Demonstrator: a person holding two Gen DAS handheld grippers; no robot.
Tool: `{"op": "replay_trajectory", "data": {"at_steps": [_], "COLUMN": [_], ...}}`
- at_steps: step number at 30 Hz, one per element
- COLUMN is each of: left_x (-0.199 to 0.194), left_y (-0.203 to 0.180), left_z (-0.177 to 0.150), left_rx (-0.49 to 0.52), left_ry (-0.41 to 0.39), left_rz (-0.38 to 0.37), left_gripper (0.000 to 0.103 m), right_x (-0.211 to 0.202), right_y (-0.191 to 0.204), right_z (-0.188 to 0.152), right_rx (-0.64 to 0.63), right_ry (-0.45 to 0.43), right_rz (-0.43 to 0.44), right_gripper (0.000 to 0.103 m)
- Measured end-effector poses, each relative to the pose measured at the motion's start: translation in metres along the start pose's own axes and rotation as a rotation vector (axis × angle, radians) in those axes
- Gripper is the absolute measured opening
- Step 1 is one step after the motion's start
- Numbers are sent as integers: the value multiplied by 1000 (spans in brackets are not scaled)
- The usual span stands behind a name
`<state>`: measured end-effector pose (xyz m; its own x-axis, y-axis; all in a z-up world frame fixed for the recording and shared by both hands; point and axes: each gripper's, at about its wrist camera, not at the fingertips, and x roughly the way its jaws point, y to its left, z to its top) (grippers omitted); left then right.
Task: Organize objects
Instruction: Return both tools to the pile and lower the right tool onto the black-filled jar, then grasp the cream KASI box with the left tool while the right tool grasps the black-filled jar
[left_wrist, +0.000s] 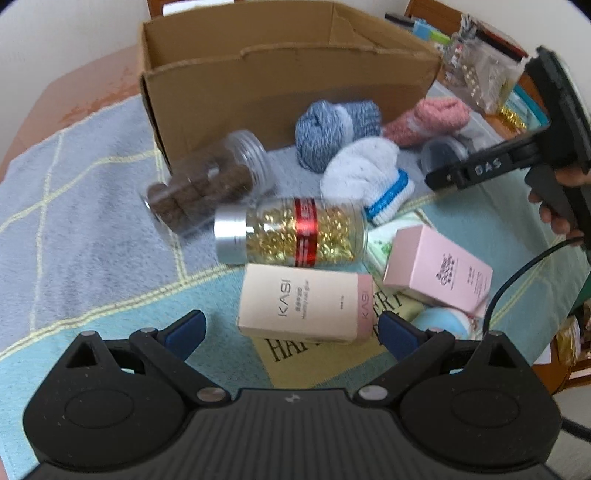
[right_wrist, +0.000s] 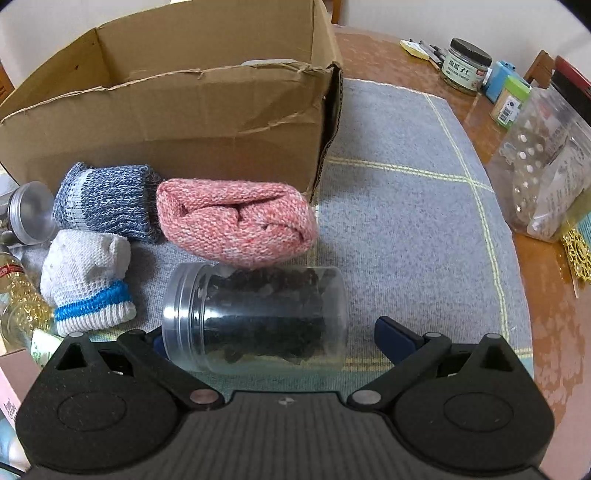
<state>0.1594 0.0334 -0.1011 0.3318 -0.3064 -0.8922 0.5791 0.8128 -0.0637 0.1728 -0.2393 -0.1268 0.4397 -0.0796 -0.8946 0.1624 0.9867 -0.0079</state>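
Note:
My left gripper is open just short of a cream KASI box that lies flat on the towel. Beyond it lie a gold-filled jar with a red band and a jar of brown pieces. A pink box sits to the right. My right gripper is open on either side of a clear jar of dark pieces lying on its side; its right finger stands clear of the jar. Pink, blue and white rolled socks lie in front of the open cardboard box.
A checked towel covers the wooden table. Small jars and bottles and a clear plastic container stand along the right edge. In the left wrist view the right gripper, held by a hand, reaches in from the right.

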Motion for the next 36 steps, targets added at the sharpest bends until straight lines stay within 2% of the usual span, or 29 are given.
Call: {"op": "replay_trajectory", "data": {"at_steps": [3,12,17,22,28,34,36], "left_x": [9,17,15,13,12,10,9], "left_y": [0,26,38,36,29,24,23], "left_z": [0,1,1,3,6,4,5], "left_rx": [6,-118,-170,-161,-161,-163,-162], "left_ry": [13,7,-5,-18,-21,-21,-20], "left_rz": [17,138,169,178,171,178,180], "left_gripper": [99,99,99,95,83,81,81], "right_x": [-1,-1,-2,-3,-9,-21,-23], "right_y": [1,-2,-1,2,5,7,7], "right_z": [-1,0,-3,-2,-4,-8,-8], "right_rx": [-9,-39,-30,-8,-19,-10,-3], "right_ry": [-6,0,-10,-6,0,-14,-10], "right_rz": [4,21,14,2,0,-5,-2], "right_gripper": [103,103,103,103,103,103,100]}}
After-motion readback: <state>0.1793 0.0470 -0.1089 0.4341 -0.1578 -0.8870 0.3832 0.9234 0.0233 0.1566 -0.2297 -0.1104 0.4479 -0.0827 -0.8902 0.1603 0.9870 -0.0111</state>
